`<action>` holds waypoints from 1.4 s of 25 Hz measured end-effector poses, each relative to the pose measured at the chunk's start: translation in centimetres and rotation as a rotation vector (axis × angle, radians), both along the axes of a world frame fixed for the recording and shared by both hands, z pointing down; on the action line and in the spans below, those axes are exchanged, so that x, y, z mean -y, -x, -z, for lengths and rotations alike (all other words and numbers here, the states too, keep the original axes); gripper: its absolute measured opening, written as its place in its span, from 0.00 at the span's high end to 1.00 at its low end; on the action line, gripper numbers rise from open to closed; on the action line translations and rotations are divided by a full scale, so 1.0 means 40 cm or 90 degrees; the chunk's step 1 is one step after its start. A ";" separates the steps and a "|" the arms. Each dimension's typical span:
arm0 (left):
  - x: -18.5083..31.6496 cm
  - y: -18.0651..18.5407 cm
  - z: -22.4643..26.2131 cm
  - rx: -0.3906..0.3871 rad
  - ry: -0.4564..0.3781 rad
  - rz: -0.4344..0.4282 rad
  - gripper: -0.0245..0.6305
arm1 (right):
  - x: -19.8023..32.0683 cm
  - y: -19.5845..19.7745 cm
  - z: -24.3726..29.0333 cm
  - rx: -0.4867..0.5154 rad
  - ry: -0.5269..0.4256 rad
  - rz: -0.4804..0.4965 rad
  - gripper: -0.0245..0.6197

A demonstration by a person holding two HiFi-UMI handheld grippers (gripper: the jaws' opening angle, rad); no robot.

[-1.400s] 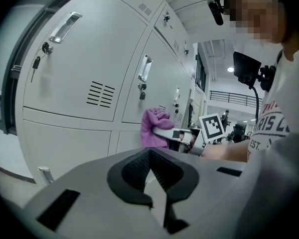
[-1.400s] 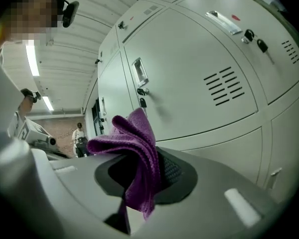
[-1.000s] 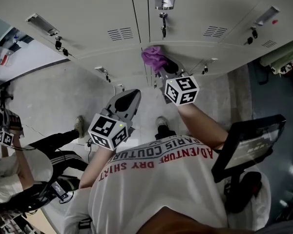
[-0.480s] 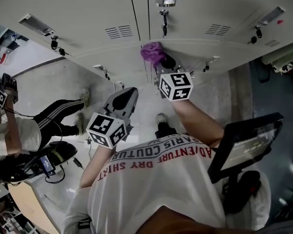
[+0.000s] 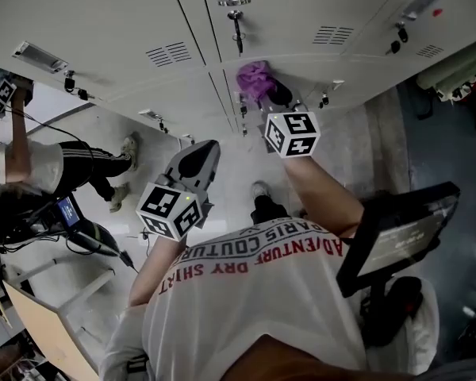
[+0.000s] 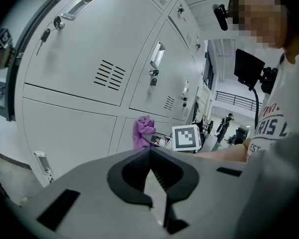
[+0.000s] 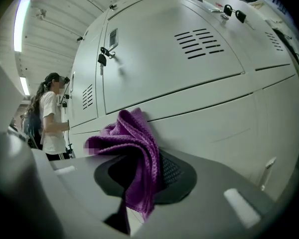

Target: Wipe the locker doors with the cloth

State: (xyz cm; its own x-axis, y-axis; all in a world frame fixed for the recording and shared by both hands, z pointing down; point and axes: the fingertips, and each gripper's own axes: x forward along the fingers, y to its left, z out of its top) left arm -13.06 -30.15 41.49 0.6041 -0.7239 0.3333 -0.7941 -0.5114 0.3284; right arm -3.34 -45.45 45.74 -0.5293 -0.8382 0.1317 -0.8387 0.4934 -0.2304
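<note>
Right gripper view shows the right gripper (image 7: pixel 142 176) clamped on the purple cloth (image 7: pixel 134 143), bunched against a locker door (image 7: pixel 209 128), so wiping seems under way and next calls for a pressed sweep, while the left gripper (image 6: pixel 150 154) hangs back, jaws together and empty

Tongs: 2, left tongs (image 5: pixel 205 148) and right tongs (image 5: pixel 276 100). Marker cubes (image 5: pixel 172 209): 2. Purple cloth (image 5: pixel 255 78): 1. Bystander (image 5: pixel 32 169): 1. Screen (image 5: pixel 401 232): 1. Locker doors (image 5: pixel 127 22): two rows, total cut off.

The pale floor (image 5: pixel 236 177) fills the frame's middle, with lockers (image 5: pixel 103 22) standing on it above. A shoe (image 5: pixel 259 189) rests at centre, a second shoe (image 5: pixel 129 148) at left.
</note>
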 end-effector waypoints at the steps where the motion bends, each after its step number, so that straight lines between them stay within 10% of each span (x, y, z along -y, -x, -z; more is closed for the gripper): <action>1: 0.000 -0.007 0.000 0.000 -0.001 -0.002 0.96 | 0.003 -0.015 0.000 -0.004 -0.003 -0.003 0.85; 22: -0.013 -0.084 -0.014 -0.021 0.016 -0.037 0.96 | 0.053 -0.462 -0.019 -0.022 0.013 -0.214 0.85; 29: -0.006 -0.074 -0.011 -0.020 0.009 -0.029 0.96 | 0.038 -0.455 -0.011 -0.060 -0.004 -0.212 0.85; 35: -0.001 -0.046 -0.011 -0.022 0.005 -0.009 0.96 | -0.041 -0.254 0.047 -0.059 -0.063 -0.073 0.85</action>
